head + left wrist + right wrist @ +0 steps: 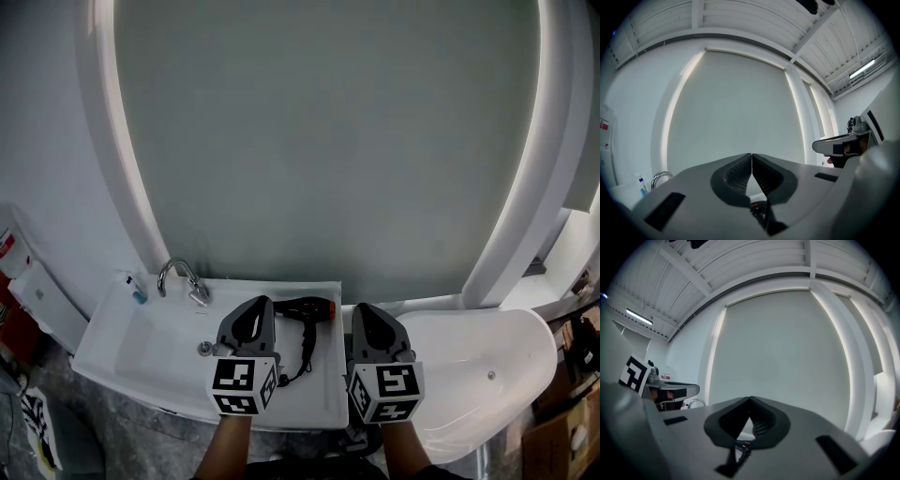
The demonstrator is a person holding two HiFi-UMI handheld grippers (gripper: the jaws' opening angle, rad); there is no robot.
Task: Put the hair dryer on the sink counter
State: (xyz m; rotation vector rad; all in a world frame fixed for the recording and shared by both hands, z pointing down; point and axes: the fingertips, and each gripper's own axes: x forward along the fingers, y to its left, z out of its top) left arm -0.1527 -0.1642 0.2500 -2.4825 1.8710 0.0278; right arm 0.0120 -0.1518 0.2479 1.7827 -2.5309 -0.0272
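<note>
The black hair dryer lies on the white sink counter, nozzle to the right, its cord trailing toward the front edge. My left gripper hovers just left of the dryer, jaws shut with nothing between them. My right gripper hangs just right of it, also shut and empty. In the left gripper view the jaws meet, and a bit of the hair dryer shows below them. The right gripper view shows its own jaws together above the hair dryer.
A chrome faucet and a small blue-capped item stand at the counter's back left. A white bathtub lies to the right, with cardboard boxes beyond it. A large arched panel fills the wall behind.
</note>
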